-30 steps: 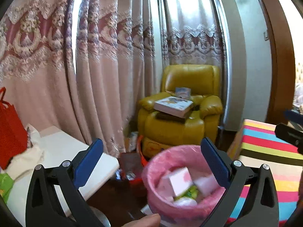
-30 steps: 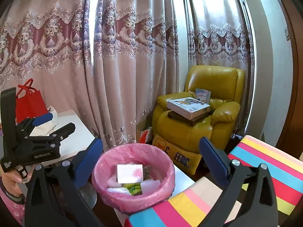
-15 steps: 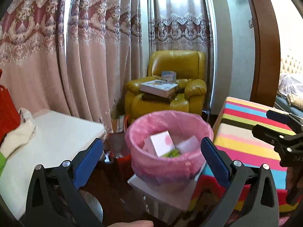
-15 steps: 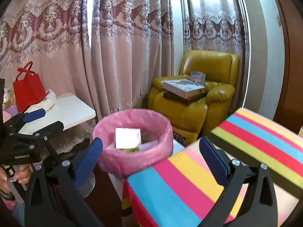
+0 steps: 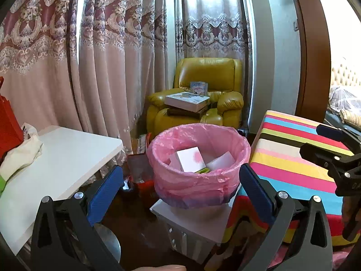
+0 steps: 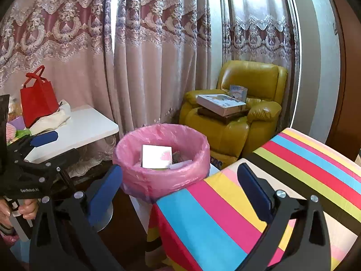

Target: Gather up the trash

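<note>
Both tools spread wide, gripping nothing: left tool (image 5: 179,188) aimed over the pink-lined trash bin (image 5: 198,158), blue pads (image 5: 105,190) flanking it near left and near right; right tool (image 6: 178,186) aimed along the near left corner of the striped surface (image 6: 259,192), left pad before the bin's near wall, right pad over the cloth. Pink-lined trash bin seen again from the right wrist (image 6: 162,155), standing on a low white stand (image 5: 196,221), just beside the striped surface's left edge. Inside the bin, a white box with a pink smudge (image 5: 190,159) leaning toward the far left, a second white box (image 5: 220,161) to its right, a scrap of green wrapper (image 5: 203,170) between them near the front rim. Striped surface also at right in the left wrist view (image 5: 293,158), with the right tool's black frame (image 5: 336,158) over its right end. White surface (image 5: 56,158) at left, carrying a red bag (image 6: 38,97) and a cream cloth bag (image 6: 53,116) at its far left end. Left tool visible from the right wrist (image 6: 42,146), above the white surface's near edge, a hand (image 6: 24,210) on its grip. Far behind the bin, a yellow armchair (image 5: 203,97) with a flat boxed item (image 5: 187,100) on its seat, patterned curtains (image 5: 112,45) across the back.
</note>
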`<state>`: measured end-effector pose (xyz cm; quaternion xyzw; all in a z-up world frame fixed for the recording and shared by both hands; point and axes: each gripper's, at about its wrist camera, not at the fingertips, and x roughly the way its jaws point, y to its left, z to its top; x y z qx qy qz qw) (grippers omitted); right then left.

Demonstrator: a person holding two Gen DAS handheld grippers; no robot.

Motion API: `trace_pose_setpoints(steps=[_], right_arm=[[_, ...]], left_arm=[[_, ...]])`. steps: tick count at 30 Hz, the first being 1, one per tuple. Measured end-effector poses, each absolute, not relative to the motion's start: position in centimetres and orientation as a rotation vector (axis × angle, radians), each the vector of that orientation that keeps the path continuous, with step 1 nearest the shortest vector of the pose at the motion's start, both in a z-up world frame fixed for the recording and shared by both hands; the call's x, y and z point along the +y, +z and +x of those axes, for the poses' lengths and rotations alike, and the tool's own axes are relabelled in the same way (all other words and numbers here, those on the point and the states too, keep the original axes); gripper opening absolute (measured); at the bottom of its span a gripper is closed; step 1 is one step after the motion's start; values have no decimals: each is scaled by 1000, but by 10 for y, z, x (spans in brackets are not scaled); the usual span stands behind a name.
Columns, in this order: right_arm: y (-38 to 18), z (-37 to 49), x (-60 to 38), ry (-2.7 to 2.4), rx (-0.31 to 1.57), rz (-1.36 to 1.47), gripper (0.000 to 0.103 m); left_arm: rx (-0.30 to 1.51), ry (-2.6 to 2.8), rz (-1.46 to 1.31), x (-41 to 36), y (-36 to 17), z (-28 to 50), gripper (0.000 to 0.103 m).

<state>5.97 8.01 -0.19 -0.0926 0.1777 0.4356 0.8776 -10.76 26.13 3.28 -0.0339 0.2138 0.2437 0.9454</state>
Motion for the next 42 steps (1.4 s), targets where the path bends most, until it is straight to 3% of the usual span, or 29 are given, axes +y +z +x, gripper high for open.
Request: trace_pose_setpoints(steps=[42], right_arm=[[-3,63,85,895,384,-191,99]], left_arm=[[446,491,-73,259,30,-106,97]])
